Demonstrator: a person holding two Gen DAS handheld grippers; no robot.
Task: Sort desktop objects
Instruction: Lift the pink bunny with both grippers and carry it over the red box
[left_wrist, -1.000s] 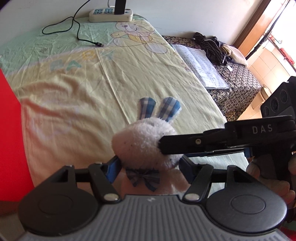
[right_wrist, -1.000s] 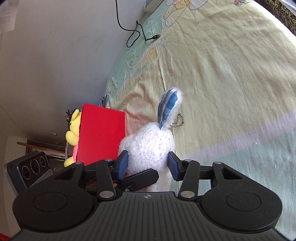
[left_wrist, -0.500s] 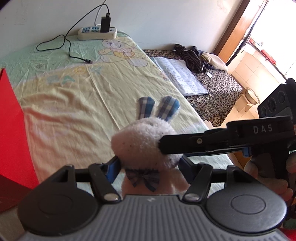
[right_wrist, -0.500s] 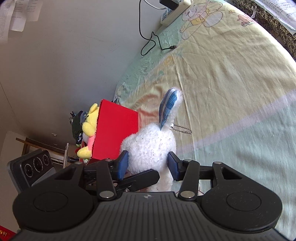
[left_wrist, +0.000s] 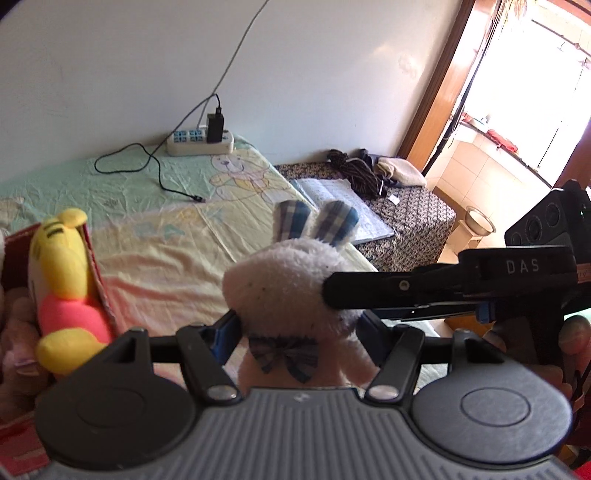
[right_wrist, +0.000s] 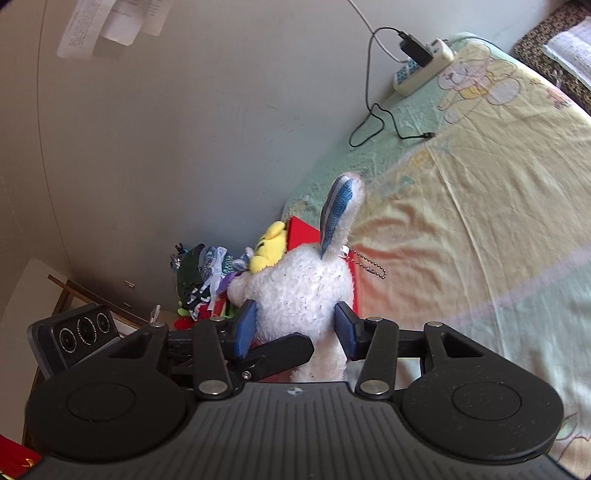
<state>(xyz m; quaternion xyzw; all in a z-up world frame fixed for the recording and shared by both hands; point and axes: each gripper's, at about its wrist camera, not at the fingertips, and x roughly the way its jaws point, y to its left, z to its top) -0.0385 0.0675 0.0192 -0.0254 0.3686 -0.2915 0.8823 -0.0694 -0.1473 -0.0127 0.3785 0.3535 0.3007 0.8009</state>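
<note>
I have the white plush rabbit (left_wrist: 291, 291) pinched from two sides: my left claw (left_wrist: 299, 325) grips it low, its blue pads pressed into the fur at about the level of the checked bow tie (left_wrist: 284, 352), and my right claw (right_wrist: 293, 328) squeezes the body from the side, pads sunk into the fluff. In the left wrist view the right claw reaches in from the right, one black finger laid against the rabbit's head, with part of my hand (left_wrist: 574, 332) showing behind it. The rabbit is held upright, its blue checked ears (left_wrist: 317, 221) pointing up, and a bead chain (right_wrist: 367, 264) dangles from it. It sits up off the bed (left_wrist: 177, 236), which is covered in a yellow and green cartoon sheet. To my left stands a red box (right_wrist: 301, 230) with a yellow plush toy (left_wrist: 62, 284) in it; the rabbit is just beside that box. At the far edge of the bed a power strip (left_wrist: 201, 142) lies against the wall, a black cable (left_wrist: 147, 166) trailing over the sheet.
</note>
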